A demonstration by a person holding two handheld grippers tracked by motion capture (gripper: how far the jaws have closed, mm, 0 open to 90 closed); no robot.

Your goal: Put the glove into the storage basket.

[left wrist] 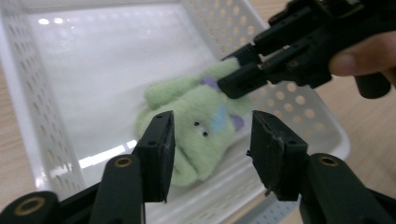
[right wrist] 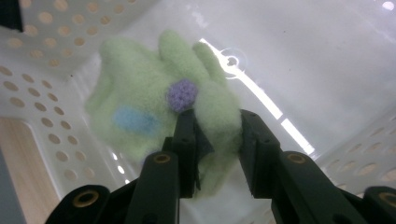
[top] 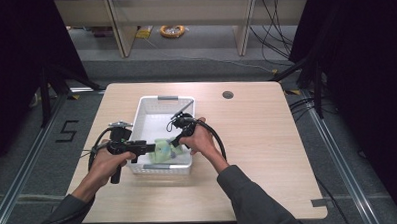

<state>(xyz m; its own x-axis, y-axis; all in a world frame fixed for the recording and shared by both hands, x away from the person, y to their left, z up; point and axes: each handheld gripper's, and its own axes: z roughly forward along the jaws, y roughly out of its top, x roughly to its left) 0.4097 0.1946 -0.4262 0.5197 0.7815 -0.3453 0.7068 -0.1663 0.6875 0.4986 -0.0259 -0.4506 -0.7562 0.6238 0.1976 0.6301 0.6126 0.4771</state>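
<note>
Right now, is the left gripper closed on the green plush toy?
No, the left gripper stands open above the green plush toy, its pads apart from it.

Both forearms enter from six o'clock and angle inward toward twelve. The left gripper (top: 146, 147) points toward three o'clock, jaws parted with nothing pressed between them. The right gripper (top: 173, 142) points toward seven o'clock, jaws clamped on soft green fabric.

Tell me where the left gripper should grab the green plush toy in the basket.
Take the green plush toy by its free lower body, coming from above and from the near wall of the white basket. The right gripper already pinches one soft limb, and the toy lies flat, so that bulk is exposed; the left gripper is open above it.
</note>
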